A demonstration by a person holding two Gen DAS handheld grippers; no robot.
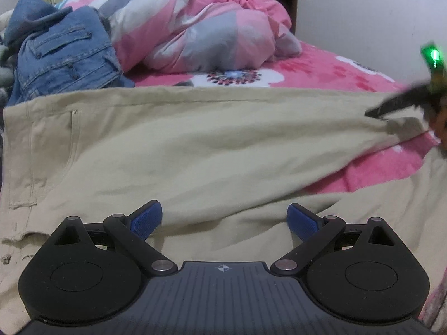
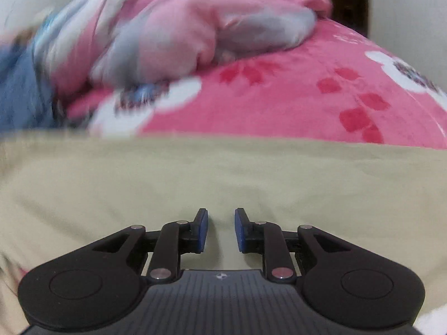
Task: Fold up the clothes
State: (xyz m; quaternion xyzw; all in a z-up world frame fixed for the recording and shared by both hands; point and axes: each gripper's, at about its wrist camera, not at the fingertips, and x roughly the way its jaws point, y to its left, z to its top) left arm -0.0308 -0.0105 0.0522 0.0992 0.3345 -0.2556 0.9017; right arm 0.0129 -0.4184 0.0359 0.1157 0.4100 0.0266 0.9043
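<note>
Beige trousers (image 1: 195, 145) lie spread across the bed, waistband and a pocket at the left. My left gripper (image 1: 225, 217) hovers low over the cloth, its blue pads wide apart and holding nothing. At the right edge of the left wrist view, my right gripper (image 1: 377, 113) pinches a trouser leg and holds it lifted and stretched, baring the blanket under it. In the right wrist view the right gripper (image 2: 221, 229) has its pads drawn close, with a ridge of the beige trousers (image 2: 195, 173) bunched between them.
A pink flowered blanket (image 1: 321, 67) covers the bed. A crumpled pink, white and grey quilt (image 1: 190, 28) is heaped at the back. Blue jeans (image 1: 64, 58) lie piled at the back left. A pale wall (image 1: 363, 14) stands at the right.
</note>
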